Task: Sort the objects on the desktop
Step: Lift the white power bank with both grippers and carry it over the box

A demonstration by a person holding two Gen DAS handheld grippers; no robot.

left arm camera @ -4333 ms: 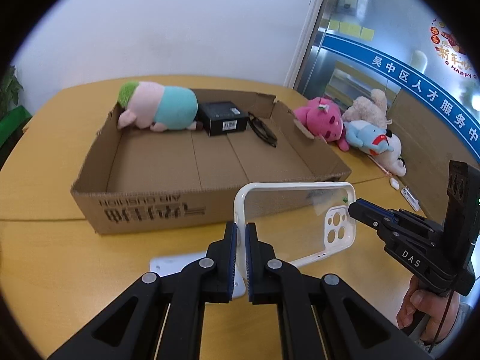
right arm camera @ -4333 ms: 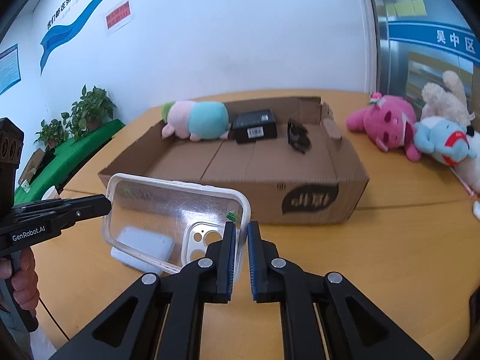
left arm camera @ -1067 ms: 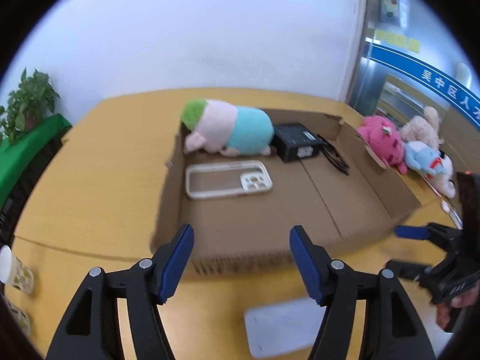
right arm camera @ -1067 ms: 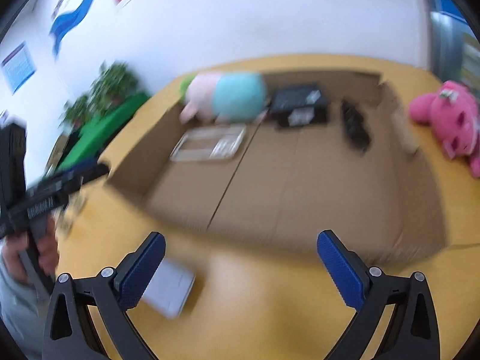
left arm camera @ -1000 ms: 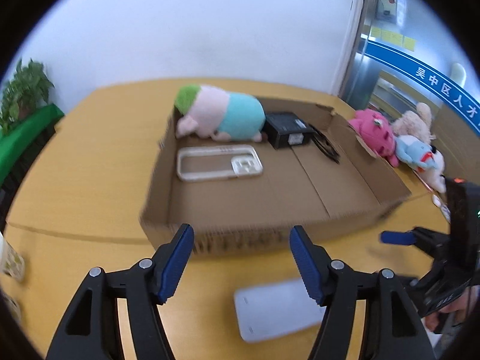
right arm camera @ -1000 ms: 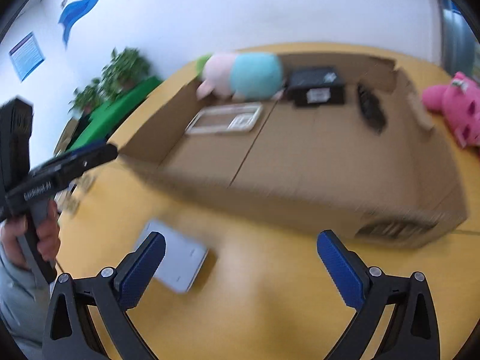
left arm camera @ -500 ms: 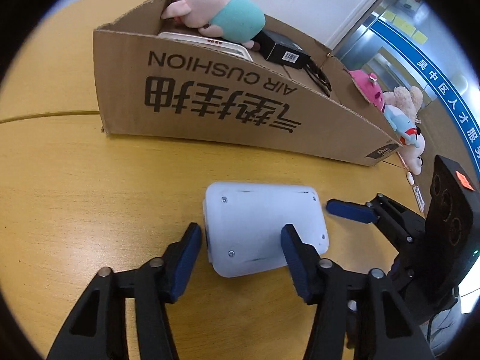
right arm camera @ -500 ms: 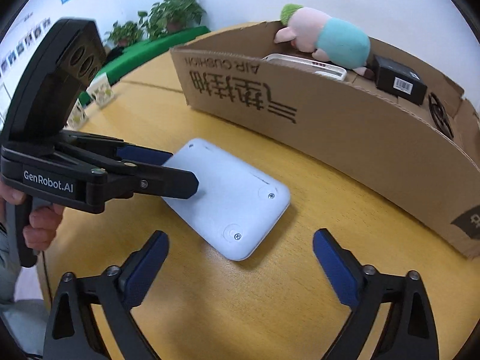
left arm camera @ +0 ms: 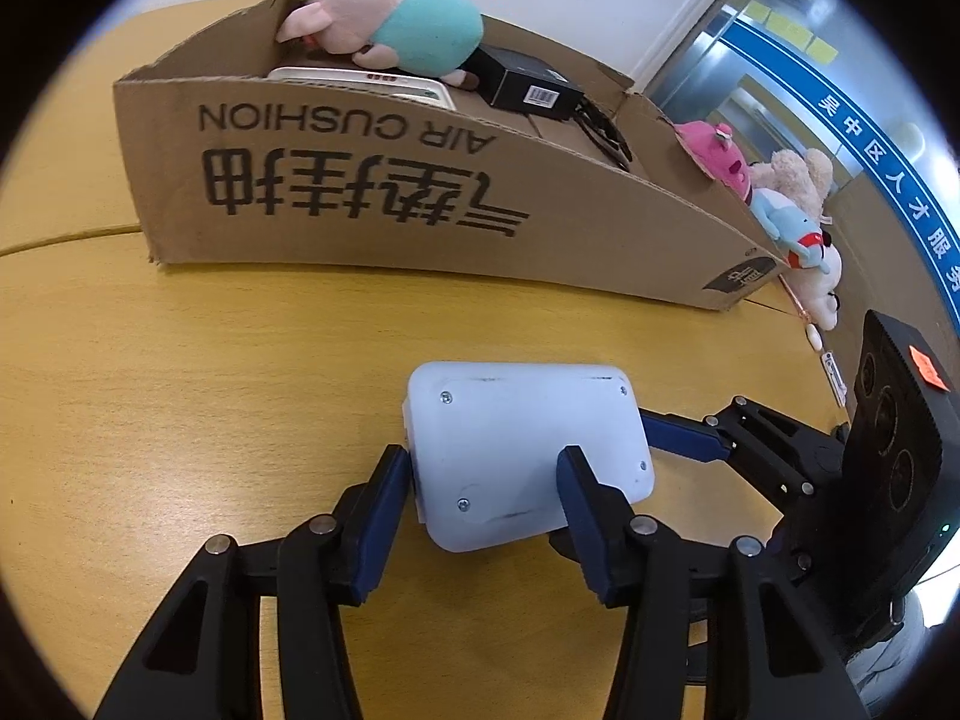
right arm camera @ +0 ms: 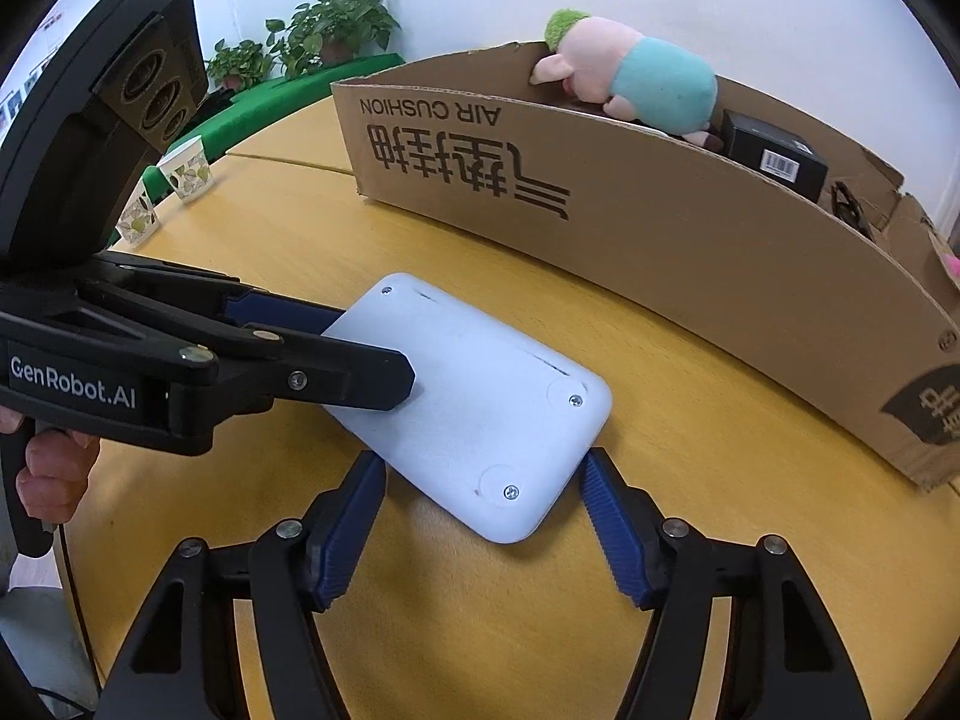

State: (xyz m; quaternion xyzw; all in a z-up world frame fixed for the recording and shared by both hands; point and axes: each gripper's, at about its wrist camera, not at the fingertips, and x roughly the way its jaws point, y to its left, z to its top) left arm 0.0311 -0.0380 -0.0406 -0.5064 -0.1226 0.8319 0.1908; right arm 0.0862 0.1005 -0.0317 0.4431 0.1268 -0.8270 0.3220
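Your left gripper (left arm camera: pixel 483 474) has its jaws spread to about the width of the flat white rounded-rectangular plastic device (left arm camera: pixel 525 453) and set around its near end; the left blue pad sits just at the device's edge, while the right finger overlaps the device's top in the picture, so you cannot tell whether either pad is truly pressing. Your right gripper (right arm camera: pixel 480 498) also has its jaws wide, one blue pad on each side of the near corner of the same device (right arm camera: pixel 474 414), both just apart from it.

The white device lies flat on the yellow wooden table (left arm camera: pixel 180 372), screw heads showing on its upper face, just in front of the long printed wall of the brown cardboard box (left arm camera: pixel 372 192). From the right wrist view your left gripper (right arm camera: pixel 414 381) comes in from the left side of the device, one black finger across its top edge.

Inside the box, against its far wall, lies the pink plush pig with a teal body and green cap (left arm camera: pixel 384 30). Beside the pig sits a black small carton with a barcode label (left arm camera: pixel 528 84), and in front of the pig a clear white-rimmed phone case (left arm camera: pixel 366 81) lies on the box floor. Dark glasses (left arm camera: pixel 606 132) rest to the right of the carton.

Beyond the box's right end, a pink plush toy (left arm camera: pixel 717 153), a beige plush bear (left arm camera: pixel 798 174) and a blue-and-white plush toy (left arm camera: pixel 798 234) lie on the table. To the left of the box, two patterned paper cups (right arm camera: pixel 186 171) stand near the table edge.
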